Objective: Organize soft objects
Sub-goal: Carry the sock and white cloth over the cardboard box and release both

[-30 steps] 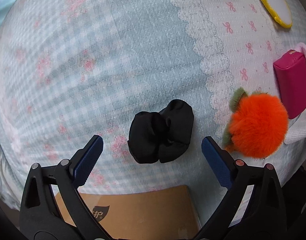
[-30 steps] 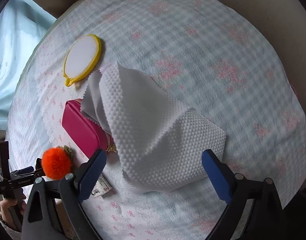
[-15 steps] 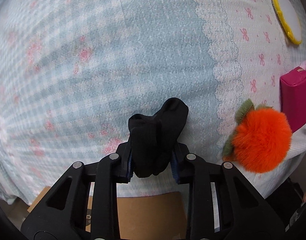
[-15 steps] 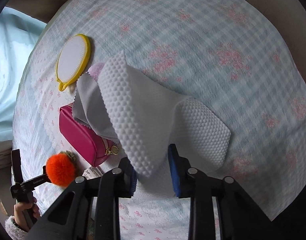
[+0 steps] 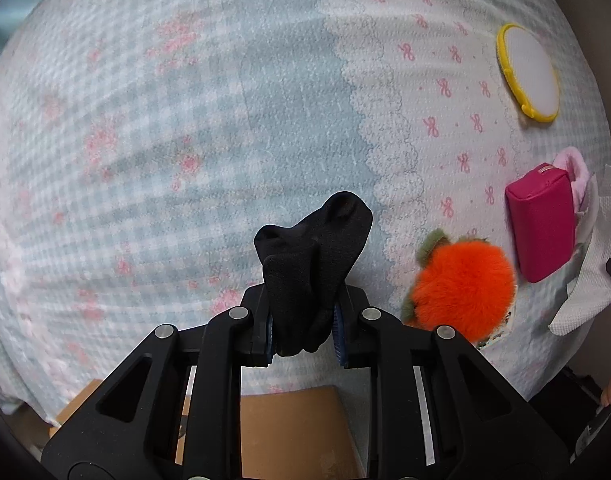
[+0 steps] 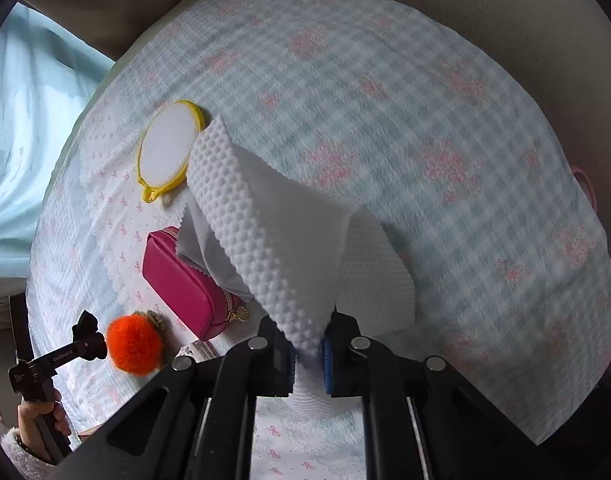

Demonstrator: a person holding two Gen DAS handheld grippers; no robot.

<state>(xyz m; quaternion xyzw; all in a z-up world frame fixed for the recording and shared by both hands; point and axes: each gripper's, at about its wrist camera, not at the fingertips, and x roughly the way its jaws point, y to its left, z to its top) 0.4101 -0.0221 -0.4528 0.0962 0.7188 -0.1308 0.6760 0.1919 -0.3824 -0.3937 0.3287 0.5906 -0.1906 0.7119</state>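
Both tongs had closed since a second before; left gripper pinched the black sock, apparently lifted off the bedspread; right gripper clamped the white cloth.

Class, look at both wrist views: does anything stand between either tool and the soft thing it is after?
Nothing does. The left tool is shut on the black cloth; the right tool is shut on the white cloth.

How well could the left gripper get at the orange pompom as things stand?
Probably not yet. The path looks free, since the orange pompom lies uncovered close beside the left gripper, but its jaws are shut on the black sock, which would need putting down first.
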